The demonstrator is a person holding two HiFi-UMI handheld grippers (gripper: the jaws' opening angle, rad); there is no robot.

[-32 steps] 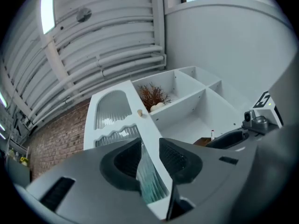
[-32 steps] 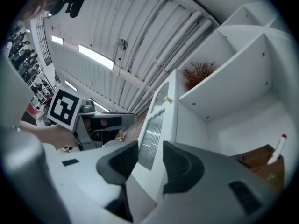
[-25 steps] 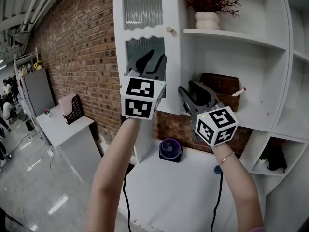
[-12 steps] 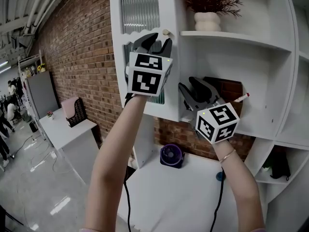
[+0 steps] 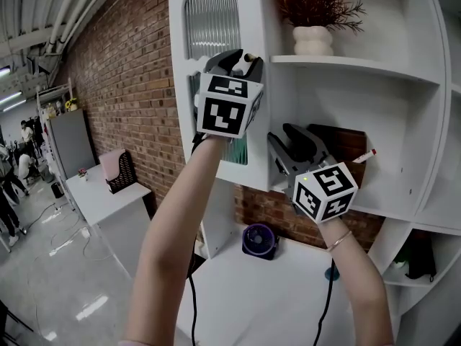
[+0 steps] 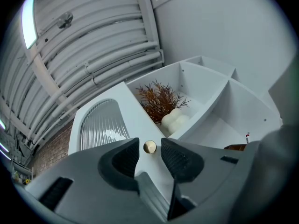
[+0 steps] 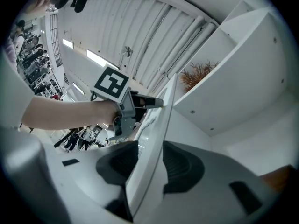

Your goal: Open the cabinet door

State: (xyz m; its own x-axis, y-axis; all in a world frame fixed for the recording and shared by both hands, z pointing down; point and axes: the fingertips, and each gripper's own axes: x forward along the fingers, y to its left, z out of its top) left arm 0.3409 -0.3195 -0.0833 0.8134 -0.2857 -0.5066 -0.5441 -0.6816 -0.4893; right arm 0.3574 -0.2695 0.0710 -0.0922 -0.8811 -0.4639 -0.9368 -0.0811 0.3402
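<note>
The fingers [image 6: 180,160] of your left gripper [image 5: 242,59] stand wide apart and have just been opening. The small brass knob [image 6: 149,147] sits in the gap between their tips, and neither pad touches it. That knob is fixed high on the free edge of the cabinet door [image 5: 254,132], a white panel with an arched pane of ribbed glass [image 5: 212,13]. Your left gripper points up at it from below.

Your right gripper [image 7: 150,148] is lower down and closed on the door's free edge. The edge runs straight between the two pads, and a pad lies against each face of the panel. From that gripper's view, your left hand [image 7: 100,111] and its marker cube [image 7: 112,84] show beyond the door.

The door stands a little way out from the white shelf unit [image 5: 346,62]. On the shelf just right of the knob there is a white vase [image 5: 313,40] holding a dried reddish plant [image 5: 317,2]. In the compartment below, behind your right gripper, sits a brown box [image 5: 342,141] with a red-tipped pen [image 5: 364,154] at its rim. Under the cabinet, a purple fan [image 5: 258,240] rests on the white table [image 5: 252,301], against the brick wall [image 5: 122,85].
</note>
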